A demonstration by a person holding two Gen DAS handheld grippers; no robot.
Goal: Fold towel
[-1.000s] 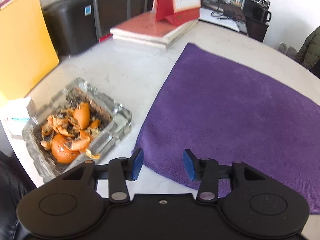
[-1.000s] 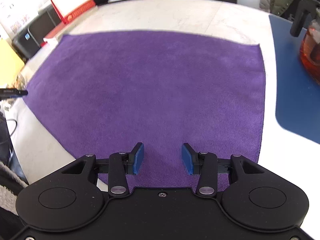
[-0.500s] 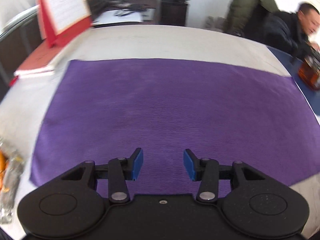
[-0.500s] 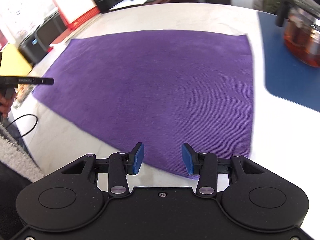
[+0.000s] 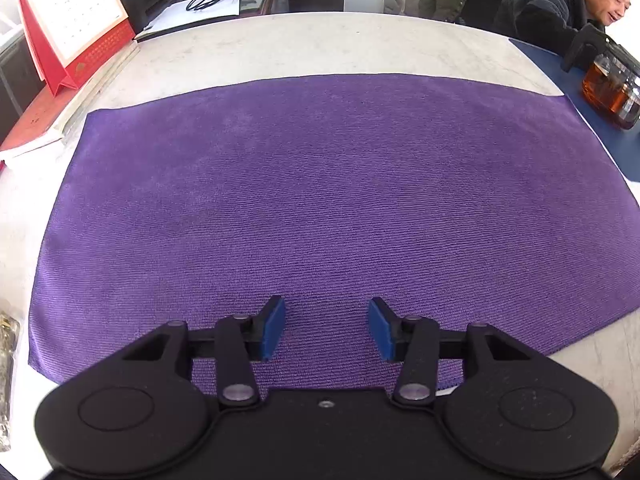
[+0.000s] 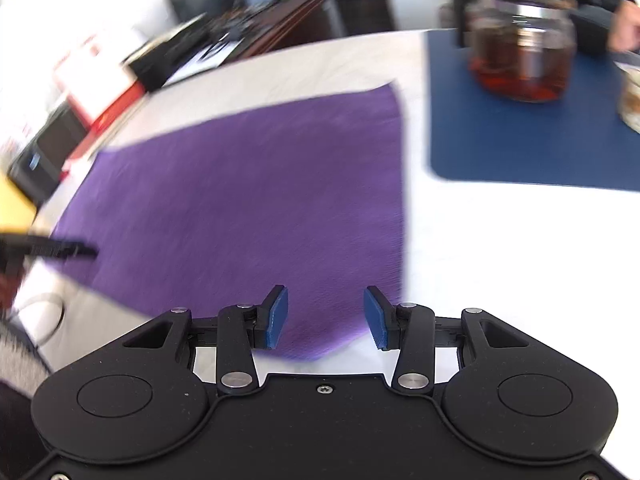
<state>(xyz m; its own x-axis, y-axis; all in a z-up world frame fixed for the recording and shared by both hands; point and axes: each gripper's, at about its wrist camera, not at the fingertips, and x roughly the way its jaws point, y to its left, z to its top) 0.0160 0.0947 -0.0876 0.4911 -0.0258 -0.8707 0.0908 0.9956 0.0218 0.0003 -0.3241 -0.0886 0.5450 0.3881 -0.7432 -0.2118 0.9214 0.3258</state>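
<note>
Both grippers, left (image 5: 326, 329) and right (image 6: 325, 317), hover with jaws parted and empty above the near edge of a purple towel (image 5: 320, 200). It lies flat on a white table (image 5: 360, 44), a glass teapot (image 6: 520, 52) at far right.

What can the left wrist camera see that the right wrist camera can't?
Only the left wrist view shows the whole purple towel spread flat, and the left tool open above it.

Only the right wrist view shows the right tool open over the towel's near corner, and a small glass dish at the edge.

Both show the towel, the red calendar, the blue mat and the teapot.
</note>
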